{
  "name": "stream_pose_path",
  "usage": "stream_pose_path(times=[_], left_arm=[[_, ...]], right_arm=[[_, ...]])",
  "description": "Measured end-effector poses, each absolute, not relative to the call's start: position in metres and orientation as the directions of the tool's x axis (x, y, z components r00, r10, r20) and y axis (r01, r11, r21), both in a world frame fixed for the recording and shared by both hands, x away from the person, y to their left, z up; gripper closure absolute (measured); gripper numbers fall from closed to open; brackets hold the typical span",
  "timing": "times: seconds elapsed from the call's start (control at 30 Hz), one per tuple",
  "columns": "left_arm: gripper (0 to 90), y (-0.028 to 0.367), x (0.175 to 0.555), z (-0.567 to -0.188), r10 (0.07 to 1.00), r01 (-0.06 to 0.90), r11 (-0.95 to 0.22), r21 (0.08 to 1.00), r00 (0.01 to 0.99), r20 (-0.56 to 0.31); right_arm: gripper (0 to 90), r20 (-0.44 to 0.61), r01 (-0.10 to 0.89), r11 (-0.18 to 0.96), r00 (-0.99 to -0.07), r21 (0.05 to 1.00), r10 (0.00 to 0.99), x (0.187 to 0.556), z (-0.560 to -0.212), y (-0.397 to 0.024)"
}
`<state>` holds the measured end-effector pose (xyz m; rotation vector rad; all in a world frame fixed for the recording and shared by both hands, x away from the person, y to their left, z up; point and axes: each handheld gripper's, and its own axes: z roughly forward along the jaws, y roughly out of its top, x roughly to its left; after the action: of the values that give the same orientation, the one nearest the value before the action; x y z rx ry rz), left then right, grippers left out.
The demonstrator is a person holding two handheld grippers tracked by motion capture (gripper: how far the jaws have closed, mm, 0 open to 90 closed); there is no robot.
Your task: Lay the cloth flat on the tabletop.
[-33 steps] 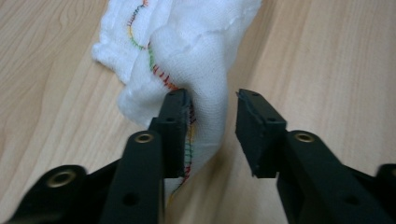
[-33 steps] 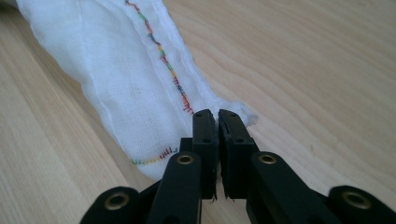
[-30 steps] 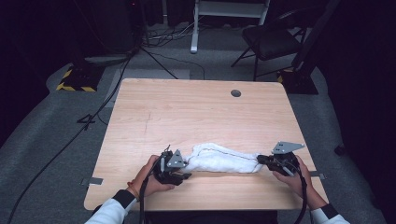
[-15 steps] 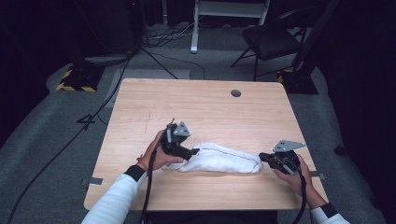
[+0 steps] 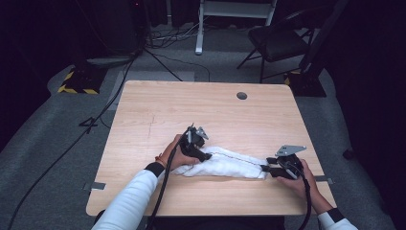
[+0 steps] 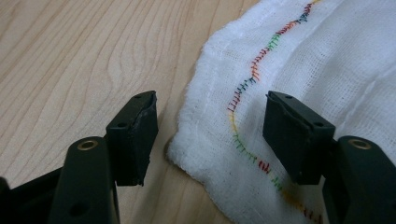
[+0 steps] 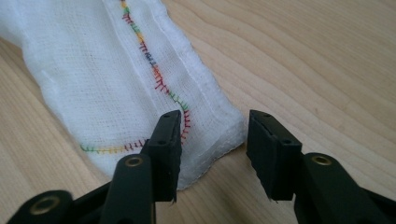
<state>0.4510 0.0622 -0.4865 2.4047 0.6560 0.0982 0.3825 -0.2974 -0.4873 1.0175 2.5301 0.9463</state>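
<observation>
Cloth, white, gauzy and folded into a long band with a wavy line of rainbow stitching (image 5: 225, 165), lies along the near edge of the pale wooden desk (image 5: 210, 110), and every place below is given from it. At its right end the right gripper (image 5: 269, 167) has just been opening: a second ago its fingers were clenched on that corner, now they stand released, with the corner lying loose between them in the right gripper view (image 7: 212, 140). At the band's left end the left gripper (image 5: 207, 156) has swung in from the near side to the far side of the band and hovers there, its fingers (image 6: 135, 133) parted and just narrowing, one over bare wood and one over the stitched hem (image 6: 243, 121), pressing nothing. My judgement: one fold is finished and let go, and a fresh grasp at the left corner comes next. Both gripper views reveal weave, hem layers and open gaps; the high view alone gives the band's whole length and, beyond it, the small dark round hole (image 5: 242, 95) near the desk's far edge.
</observation>
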Motion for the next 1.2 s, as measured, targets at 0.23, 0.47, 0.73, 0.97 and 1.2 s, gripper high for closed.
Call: stream_pose_path(times=[0.23, 0.47, 0.73, 0.97, 1.2], left_arm=[[68.7, 0.062, 0.446, -0.485, 0.416, 0.379, -0.705, 0.6, 0.906, -0.084], [84.7, 0.064, 0.447, -0.478, 0.393, 0.335, -0.714, 0.615, 0.919, -0.044], [85.3, 0.075, 0.475, -0.43, 0.464, 0.315, -0.662, 0.68, 0.885, 0.042], [85.3, 0.084, 0.503, -0.37, 0.532, 0.271, -0.621, 0.735, 0.835, 0.142], [85.5, 0.086, 0.516, -0.328, 0.586, 0.236, -0.577, 0.782, 0.786, 0.195]], right_arm=[[72.7, 0.024, 0.514, 0.55, -0.745, 0.658, 0.667, 0.38, -0.487, -0.296], [85.6, -0.01, 0.493, 0.573, -0.753, 0.655, 0.658, 0.383, -0.484, -0.293], [86.1, -0.063, 0.445, 0.516, -0.71, 0.732, 0.701, 0.414, -0.452, -0.288], [86.3, -0.131, 0.372, 0.464, -0.65, 0.804, 0.749, 0.454, -0.405, -0.277], [86.3, -0.183, 0.299, 0.414, -0.576, 0.86, 0.796, 0.48, -0.353, -0.273]])
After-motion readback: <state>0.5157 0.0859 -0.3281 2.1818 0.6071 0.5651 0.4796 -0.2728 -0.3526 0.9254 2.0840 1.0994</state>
